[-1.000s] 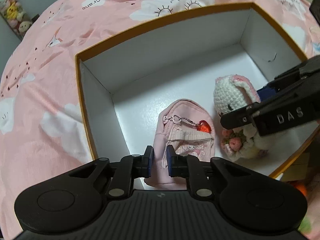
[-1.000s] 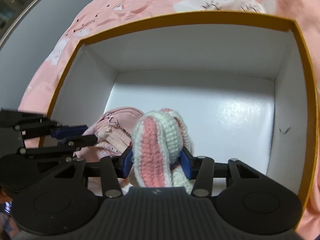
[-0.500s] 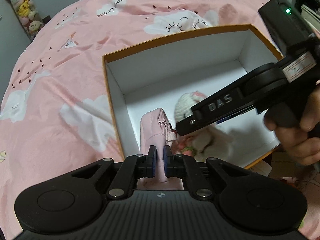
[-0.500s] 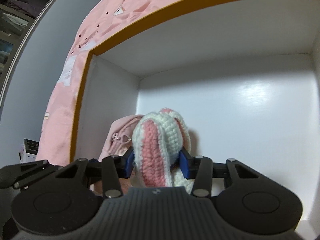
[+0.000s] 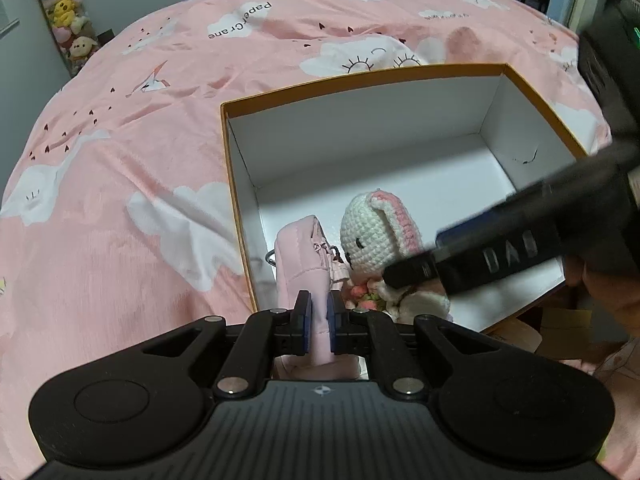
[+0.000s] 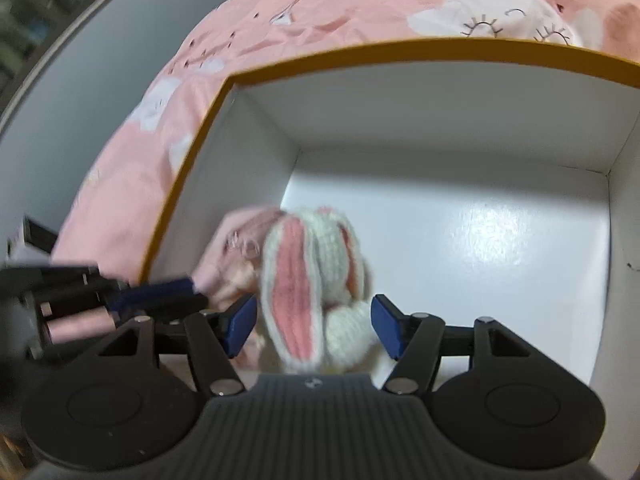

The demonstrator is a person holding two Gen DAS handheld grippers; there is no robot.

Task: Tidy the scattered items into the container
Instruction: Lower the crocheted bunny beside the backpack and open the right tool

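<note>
A white box with an orange rim (image 5: 236, 168) lies on the bed. My left gripper (image 5: 319, 322) is shut on a small pink backpack (image 5: 304, 256), held upright at the box's near left corner. A crocheted white and pink bunny (image 5: 376, 232) stands beside the backpack inside the box. My right gripper (image 6: 314, 322) is open, its blue pads on either side of the bunny (image 6: 312, 280) and apart from it. The right gripper also crosses the left wrist view (image 5: 480, 256). The backpack (image 6: 240, 248) shows blurred to the bunny's left.
The box (image 6: 192, 176) rests on a pink bedspread with white clouds (image 5: 140, 140). Its far half shows bare white floor (image 6: 480, 240). A jar of small plush toys (image 5: 68, 24) stands at the back left. The bed edge drops off at the right.
My right gripper has opened and let go of the bunny, which now stands in the box. My left gripper has pulled back and up, still shut on the backpack.
</note>
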